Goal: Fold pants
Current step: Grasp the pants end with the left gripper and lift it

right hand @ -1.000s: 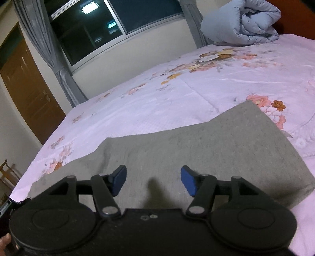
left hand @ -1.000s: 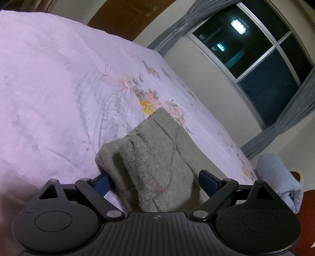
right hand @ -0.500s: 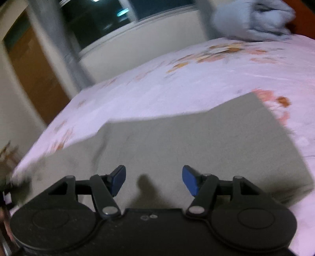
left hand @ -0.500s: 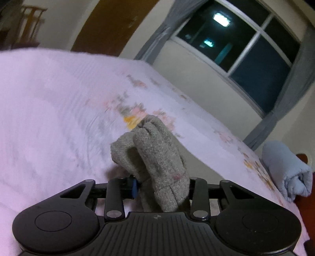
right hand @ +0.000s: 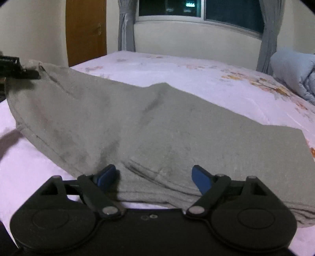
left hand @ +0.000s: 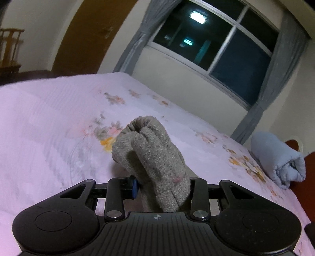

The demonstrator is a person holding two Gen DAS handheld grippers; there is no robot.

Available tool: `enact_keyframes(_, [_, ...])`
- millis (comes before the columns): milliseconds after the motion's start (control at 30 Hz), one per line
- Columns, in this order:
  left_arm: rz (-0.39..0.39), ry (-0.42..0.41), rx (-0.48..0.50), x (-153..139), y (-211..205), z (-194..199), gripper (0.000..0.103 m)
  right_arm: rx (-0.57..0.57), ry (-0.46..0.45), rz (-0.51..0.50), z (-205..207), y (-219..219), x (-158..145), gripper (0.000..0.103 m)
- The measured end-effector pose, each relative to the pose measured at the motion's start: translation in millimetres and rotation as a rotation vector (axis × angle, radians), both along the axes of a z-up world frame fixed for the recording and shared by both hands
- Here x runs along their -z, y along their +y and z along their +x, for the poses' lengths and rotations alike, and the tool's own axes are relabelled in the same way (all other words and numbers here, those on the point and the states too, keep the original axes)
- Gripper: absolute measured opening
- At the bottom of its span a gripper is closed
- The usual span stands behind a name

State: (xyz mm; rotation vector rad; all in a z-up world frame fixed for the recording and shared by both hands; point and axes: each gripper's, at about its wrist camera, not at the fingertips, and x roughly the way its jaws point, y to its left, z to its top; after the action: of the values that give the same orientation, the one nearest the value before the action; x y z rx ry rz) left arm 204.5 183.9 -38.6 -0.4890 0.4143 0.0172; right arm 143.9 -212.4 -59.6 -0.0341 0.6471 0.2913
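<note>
floral bed [left hand: 49, 128], rolled quilt [left hand: 279, 159], window [left hand: 216, 43]

Grey pants [right hand: 157, 126] of soft, fuzzy knit cloth, matt and slightly pilled, lie on a bed [right hand: 196, 78] covered in smooth pale cotton printed with faded flowers. The left gripper [left hand: 161, 187] and right gripper [right hand: 153, 177] are matt black plastic with blue rubbery pads and small bright metal pins. A glossy brown wooden door [right hand: 86, 29] stands beyond, beside a puffy blue quilt [left hand: 279, 159].

pants [right hand: 157, 126]: lying across bed [right hand: 196, 78], one end lifted at left
rolled quilt [right hand: 291, 70]: sitting at far right
window [right hand: 196, 7]: standing behind bed
</note>
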Motion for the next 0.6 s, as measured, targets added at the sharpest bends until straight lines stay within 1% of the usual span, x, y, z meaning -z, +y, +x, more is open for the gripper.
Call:
enact_keyframes(67, [0.023,-0.006,0.014,-6.1,-1.6,-1.4,0.036,0.015,-0.016,0.048,-2.7,-2.7,-6.1,0.073])
enact_keyframes(133, [0.034,-0.012,0.023,-12.0,-4.7,-3.4,0.036,-0.006,-0.038,-0.001,-5.1,7.7,-4.8,0.077])
enact_keyframes(167, [0.037,-0.014,0.028,-14.9,-7.0,-4.1,0.036,-0.008,-0.016,-0.051,-2.3,15.3,2.2,0.081])
enact_keyframes(200, [0.041,-0.017,0.034,-17.5,-9.2,-5.1,0.036,-0.006,-0.002,-0.089,-1.9,19.7,9.0,0.082])
enact_keyframes(267, [0.065,-0.023,0.041,-23.2,-13.6,-7.1,0.036,0.01,-0.011,-0.095,-1.9,21.4,9.5,0.082])
enact_keyframes(300, [0.07,-0.028,0.043,-25.7,-14.2,-9.0,0.036,0.015,-0.01,-0.098,-1.6,21.8,6.3,0.079])
enact_keyframes(333, [0.069,-0.03,0.044,-28.0,-14.4,-11.0,0.036,0.026,-0.04,-0.098,-4.7,20.5,-0.9,0.077])
enact_keyframes(400, [0.075,-0.031,0.045,-31.3,-14.8,-14.0,0.036,0.065,-0.102,-0.076,-10.1,15.7,-9.9,0.081])
enact_keyframes(433, [0.078,-0.032,0.045,-32.2,-15.8,-15.4,0.036,0.066,-0.083,-0.088,-6.4,16.2,-6.8,0.081])
enact_keyframes(467, [0.078,-0.031,0.047,-32.9,-16.7,-16.1,0.036,0.046,-0.02,-0.12,0.5,19.5,2.1,0.083])
enact_keyframes(500, [0.08,-0.031,0.051,-33.6,-18.9,-16.2,0.036,0.036,-0.002,-0.142,2.2,22.7,11.4,0.084])
enact_keyframes(533, [0.095,-0.03,0.053,-35.7,-22.5,-17.2,0.036,0.028,-0.027,-0.156,-0.6,23.9,13.3,0.084])
enact_keyframes(567, [0.106,-0.032,0.054,-38.4,-24.9,-17.5,0.036,0.028,-0.024,-0.149,-0.4,22.5,11.2,0.084])
enact_keyframes(600, [0.117,-0.037,0.056,-41.1,-27.3,-18.7,0.036,0.039,-0.016,-0.122,-0.5,18.2,5.6,0.084])
